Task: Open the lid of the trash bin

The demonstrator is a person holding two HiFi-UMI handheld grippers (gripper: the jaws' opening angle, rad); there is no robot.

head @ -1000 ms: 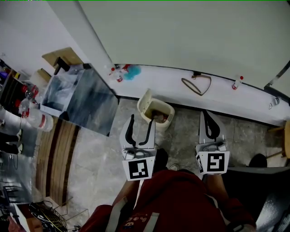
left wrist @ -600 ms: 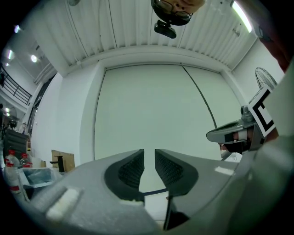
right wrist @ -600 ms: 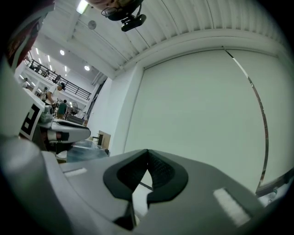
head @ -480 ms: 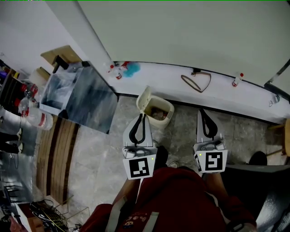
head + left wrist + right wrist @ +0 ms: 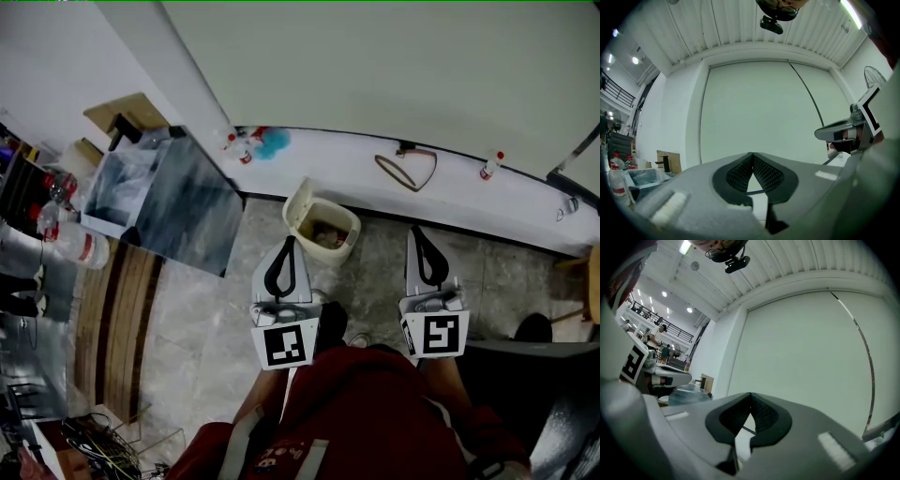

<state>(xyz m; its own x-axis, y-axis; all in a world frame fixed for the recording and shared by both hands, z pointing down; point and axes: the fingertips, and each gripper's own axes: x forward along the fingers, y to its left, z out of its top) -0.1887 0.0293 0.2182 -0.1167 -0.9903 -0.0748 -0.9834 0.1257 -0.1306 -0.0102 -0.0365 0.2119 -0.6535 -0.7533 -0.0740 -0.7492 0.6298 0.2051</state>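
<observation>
The lid [image 5: 299, 199] of the trash bin [image 5: 344, 253] stands raised, the left gripper [image 5: 291, 241] has just clenched its fingers on nothing, and the right gripper [image 5: 415, 231] has its fingers clenched empty.

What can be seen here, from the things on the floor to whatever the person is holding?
trash bin: one, cream, on the floor by the ledge, lid up
cord loop: one, brown, on the white ledge
small bottles: at least two, red-capped, on the ledge
clear box: one, greyish, left
plastic bottles: a few, clear, far left
person's top: red, bottom
left gripper: grey, jaws just closed, empty
right gripper: grey, jaws shut, empty
</observation>
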